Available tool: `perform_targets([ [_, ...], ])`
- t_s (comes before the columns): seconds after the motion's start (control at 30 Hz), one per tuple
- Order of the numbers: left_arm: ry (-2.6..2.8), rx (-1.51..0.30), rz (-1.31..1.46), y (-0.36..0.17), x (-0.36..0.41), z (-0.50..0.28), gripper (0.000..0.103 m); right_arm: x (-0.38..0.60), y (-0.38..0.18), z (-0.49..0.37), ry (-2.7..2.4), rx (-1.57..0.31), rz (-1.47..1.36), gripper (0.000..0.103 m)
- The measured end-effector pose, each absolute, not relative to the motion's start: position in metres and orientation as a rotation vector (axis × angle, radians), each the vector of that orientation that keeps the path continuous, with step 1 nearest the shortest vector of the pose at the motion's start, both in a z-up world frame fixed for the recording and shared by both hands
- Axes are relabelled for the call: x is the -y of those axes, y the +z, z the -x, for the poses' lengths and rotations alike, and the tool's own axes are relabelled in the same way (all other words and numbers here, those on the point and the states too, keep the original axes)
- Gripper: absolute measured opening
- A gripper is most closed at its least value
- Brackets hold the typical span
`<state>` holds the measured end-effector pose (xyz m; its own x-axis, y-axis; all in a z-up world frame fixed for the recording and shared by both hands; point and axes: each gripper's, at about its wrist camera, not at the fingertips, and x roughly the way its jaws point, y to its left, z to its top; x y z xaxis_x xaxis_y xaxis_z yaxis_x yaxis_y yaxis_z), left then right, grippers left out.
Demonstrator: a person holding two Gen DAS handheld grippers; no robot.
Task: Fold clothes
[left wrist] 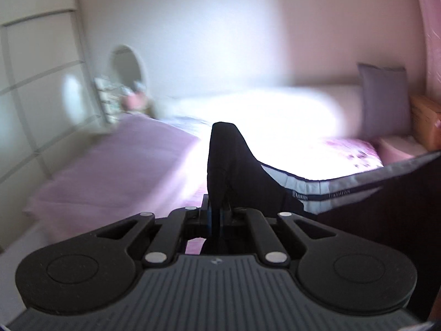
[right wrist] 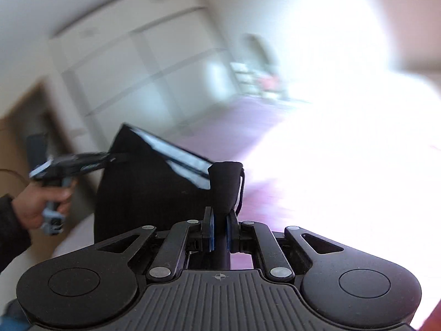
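Clearly both grippers are clamped on the same black garment [left wrist: 248, 182], each pinching a bunched corner so the cloth hangs stretched between them above the bed [left wrist: 110, 165]. In the left wrist view, the left gripper [left wrist: 216, 215] has its blue-lined jaws pressed together on a tuft of fabric that rises toward twelve o'clock, while the rest of the garment runs off toward three o'clock, showing a white band edged with dark stripes. That band [left wrist: 317, 190] carries small printed lettering that seems to read "FASHION", repeated along its length; blur keeps me from being certain of every letter. In the right wrist view, the right gripper [right wrist: 219, 231] is likewise closed on a rolled knob of black cloth, and the garment's body drapes down toward nine o'clock, where the person's hand [right wrist: 41, 204] grips the handle of the other gripper. Holding two corners apart like this probably keeps the top edge taut and lets the cloth fall flat, which would suit laying it out on the pink bedspread for a fold. The room is smeared by motion in both views, so the round mirror [left wrist: 128, 66] at ten o'clock, the grey pillow [left wrist: 384, 99] at two o'clock and the wardrobe [right wrist: 132, 63] doors show only roughly. No other writing is legible.
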<state>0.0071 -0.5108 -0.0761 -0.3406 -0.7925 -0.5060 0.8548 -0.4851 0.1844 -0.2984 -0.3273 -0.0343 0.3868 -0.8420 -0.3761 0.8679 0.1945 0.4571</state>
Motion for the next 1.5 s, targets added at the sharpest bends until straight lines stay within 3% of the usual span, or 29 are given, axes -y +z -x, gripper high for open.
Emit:
perform_targets([
  [0.2,-2.041,-0.333,-0.81,-0.199,0.684,0.13,0.003,0.407,-0.116,0.428,-1.364,-0.116,-0.869,0.006],
  [0.3,-2.048,-0.377,-0.864,-0.234,0.75,0.171,0.003,0.447,-0.15,0.486,-1.386,-0.135,-0.961,0.006],
  [0.5,-2.022,-0.438,-0.937,-0.271,0.811,0.197,0.004,0.516,-0.188,0.564,-1.407,-0.201,-1.01,0.006],
  [0.6,-1.95,-0.522,-1.019,-0.309,0.827,0.206,0.014,0.551,-0.245,0.581,-1.397,-0.3,-1.084,0.006],
  [0.67,-1.906,-0.533,-1.017,-0.32,0.825,0.201,0.014,0.566,-0.282,0.585,-1.398,-0.413,-1.124,0.009],
  [0.7,-1.892,-0.551,-1.002,-0.321,0.821,0.195,0.015,0.57,-0.295,0.586,-1.41,-0.465,-1.131,0.028],
  [0.73,-1.878,-0.565,-0.989,-0.318,0.814,0.187,0.022,0.57,-0.299,0.585,-1.436,-0.512,-1.113,0.051],
  [0.8,-1.845,-0.587,-0.97,-0.31,0.794,0.165,0.032,0.566,-0.298,0.582,-1.456,-0.571,-1.063,0.063],
  [1.1,-1.456,-0.678,-0.965,-0.267,0.627,-0.017,0.045,0.534,-0.266,0.496,-1.145,-0.667,-0.953,0.063],
  [1.17,-1.366,-0.704,-0.98,-0.264,0.578,-0.064,0.055,0.526,-0.265,0.464,-1.052,-0.677,-0.933,0.063],
  [1.23,-1.296,-0.729,-1.002,-0.266,0.529,-0.102,0.061,0.515,-0.264,0.428,-0.968,-0.7,-0.901,0.063],
  [1.5,-1.349,-0.961,-1.013,-0.302,0.354,-0.176,0.067,0.454,-0.278,0.282,-0.718,-0.8,-0.806,0.063],
])
